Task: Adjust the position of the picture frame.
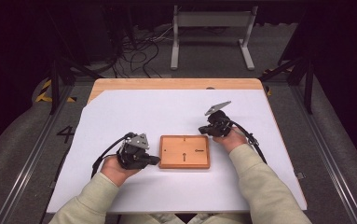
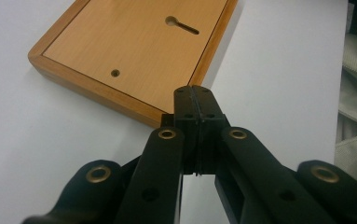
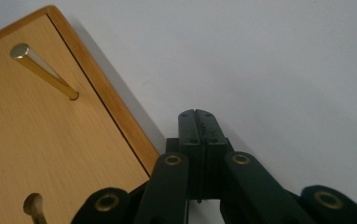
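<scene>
Both our grippers are fully closed and empty, left gripper (image 1: 156, 160) at nine o'clock of the wooden peg board (image 1: 184, 151) mid-table, right gripper (image 1: 202, 129) at its one o'clock corner.

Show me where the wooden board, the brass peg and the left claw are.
wooden board (image 1: 174, 157), high view, bare face left of centre.
brass peg (image 3: 45, 72), right gripper view, middle of its shaft.
left claw (image 2: 195, 100), left gripper view, seam between its shut fingertips.

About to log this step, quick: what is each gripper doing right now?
Left gripper: shut, holding nothing, tips at the wooden board edge.
Right gripper: shut, holding nothing, beside the board.
</scene>
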The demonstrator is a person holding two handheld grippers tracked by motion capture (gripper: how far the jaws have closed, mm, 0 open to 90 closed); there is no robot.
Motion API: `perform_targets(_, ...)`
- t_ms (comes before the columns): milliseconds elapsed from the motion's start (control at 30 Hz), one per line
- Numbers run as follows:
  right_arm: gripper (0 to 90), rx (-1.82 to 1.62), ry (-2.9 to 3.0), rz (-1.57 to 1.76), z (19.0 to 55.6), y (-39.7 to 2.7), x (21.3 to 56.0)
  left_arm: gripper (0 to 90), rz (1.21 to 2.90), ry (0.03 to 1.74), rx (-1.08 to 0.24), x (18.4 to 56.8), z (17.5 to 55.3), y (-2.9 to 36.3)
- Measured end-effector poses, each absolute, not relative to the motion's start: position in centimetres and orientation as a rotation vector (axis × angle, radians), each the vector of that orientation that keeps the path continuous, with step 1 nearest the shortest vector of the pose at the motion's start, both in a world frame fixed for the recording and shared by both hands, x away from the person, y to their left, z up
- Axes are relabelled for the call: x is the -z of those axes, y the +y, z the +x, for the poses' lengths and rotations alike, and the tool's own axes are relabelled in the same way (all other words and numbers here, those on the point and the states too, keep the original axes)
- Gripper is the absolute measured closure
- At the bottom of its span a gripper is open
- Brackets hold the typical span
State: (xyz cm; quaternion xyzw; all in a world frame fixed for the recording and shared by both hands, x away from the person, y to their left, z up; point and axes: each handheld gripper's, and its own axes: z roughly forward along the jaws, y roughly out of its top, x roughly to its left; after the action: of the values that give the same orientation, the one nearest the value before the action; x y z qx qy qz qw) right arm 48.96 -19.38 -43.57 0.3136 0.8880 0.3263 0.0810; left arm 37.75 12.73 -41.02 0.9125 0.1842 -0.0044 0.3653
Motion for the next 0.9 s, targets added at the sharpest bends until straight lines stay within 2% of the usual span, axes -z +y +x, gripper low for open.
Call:
perform_targets(367, 90.0, -0.858, 2.721, 0.911, 47.8, -19.0, 43.7, 89.0, 2.338, 0.481, 0.01, 41.0, 37.8, 13.0)
perform_targets(733, 90.0, -0.84, 2.758, 0.849, 43.7, -19.5, 43.6, 88.8, 2.344, 0.52, 0.021, 41.3, 37.0, 14.3)
perform_targets(900, 90.0, -0.851, 2.789, 0.806, 41.8, -19.0, 43.7, 89.0, 2.367, 0.609, 0.022, 41.8, 36.7, 15.5)
